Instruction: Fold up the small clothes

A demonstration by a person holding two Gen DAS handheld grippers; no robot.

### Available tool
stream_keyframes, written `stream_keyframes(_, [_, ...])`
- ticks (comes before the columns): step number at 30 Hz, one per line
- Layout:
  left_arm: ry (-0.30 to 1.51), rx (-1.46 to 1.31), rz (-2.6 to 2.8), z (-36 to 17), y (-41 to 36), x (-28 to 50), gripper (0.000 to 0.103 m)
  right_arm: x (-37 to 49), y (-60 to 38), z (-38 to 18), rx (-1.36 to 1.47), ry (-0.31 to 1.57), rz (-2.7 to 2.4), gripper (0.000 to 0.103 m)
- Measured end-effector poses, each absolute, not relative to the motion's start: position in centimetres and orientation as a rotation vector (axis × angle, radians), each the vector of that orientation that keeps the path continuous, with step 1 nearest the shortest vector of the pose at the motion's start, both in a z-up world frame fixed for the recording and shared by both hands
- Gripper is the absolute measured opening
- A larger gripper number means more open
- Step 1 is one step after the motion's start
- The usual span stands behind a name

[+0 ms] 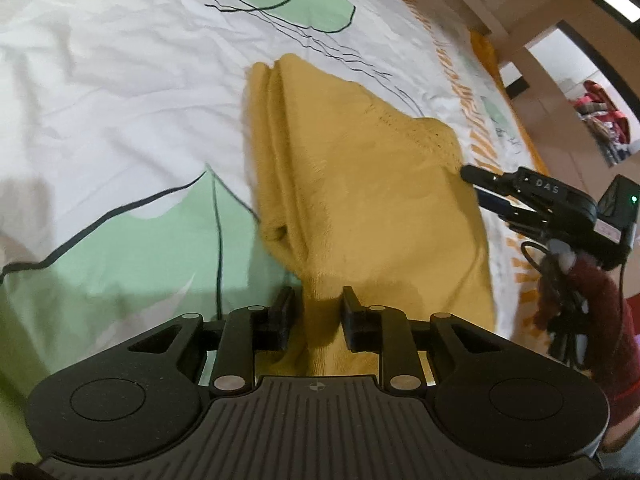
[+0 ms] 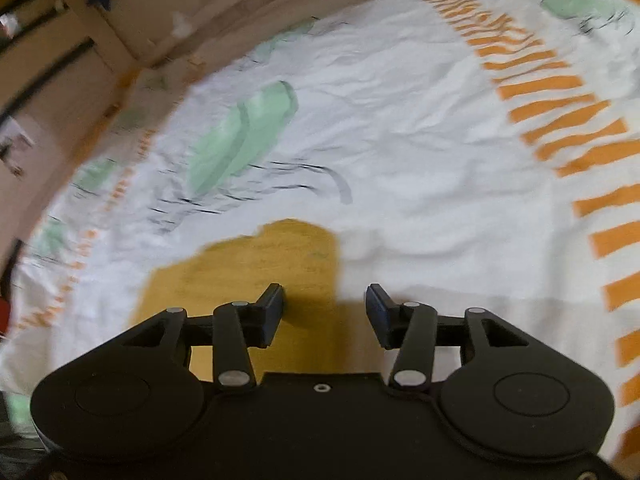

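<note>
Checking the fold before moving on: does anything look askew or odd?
The mustard garment lies skewed on the bedsheet, its left edge bunched into ridges rather than flat. Nothing looks damaged.

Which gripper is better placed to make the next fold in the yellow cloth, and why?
Probably the left gripper: the yellow cloth runs between its fingers. The right gripper stands open with nothing between its fingers, at the cloth's edge on the bedsheet.

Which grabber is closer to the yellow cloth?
Left. The left gripper has the mustard-yellow cloth between its jaws; the right gripper hangs open at its edge.
</note>
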State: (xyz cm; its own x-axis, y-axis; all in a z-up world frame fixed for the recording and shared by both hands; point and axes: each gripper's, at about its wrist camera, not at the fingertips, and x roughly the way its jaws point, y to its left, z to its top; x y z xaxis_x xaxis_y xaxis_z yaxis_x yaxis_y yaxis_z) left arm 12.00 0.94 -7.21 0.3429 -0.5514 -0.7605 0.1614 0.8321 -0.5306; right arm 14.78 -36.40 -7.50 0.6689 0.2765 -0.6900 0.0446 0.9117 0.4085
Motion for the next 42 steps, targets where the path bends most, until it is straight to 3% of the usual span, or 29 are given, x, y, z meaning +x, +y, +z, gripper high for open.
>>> stream_keyframes(9, [0.987,-0.287,-0.399,-5.5,0.1,8.8,0.033,13.3,-37.0,-7.1,0.402,0.791,0.138,0.058])
stream_keyframes(12, [0.903,-0.247,-0.377,-3.7,-0.2,8.4,0.034,12.6,-37.3,-6.5,0.405,0.749,0.134,0.065])
stream_keyframes(19, [0.814,-0.195,-0.346,-1.5,-2.0,12.7,0.044,12.5,-36.5,-5.7,0.327,0.681,0.119,0.070])
stream_keyframes(27, [0.879,-0.067,-0.188,-5.0,-4.1,17.9,0.045,13.6,-34.8,-6.2,0.220,0.648,0.114,0.072])
stream_keyframes(31, [0.891,-0.090,-0.169,-6.6,-2.8,18.0,0.060,14.5,-34.1,-6.7,0.204,0.645,0.117,0.072])
stream_keyframes(42, [0.882,-0.099,-0.167,-6.3,-2.6,18.1,0.062,16.3,-33.2,-9.4,0.145,0.765,0.101,0.080])
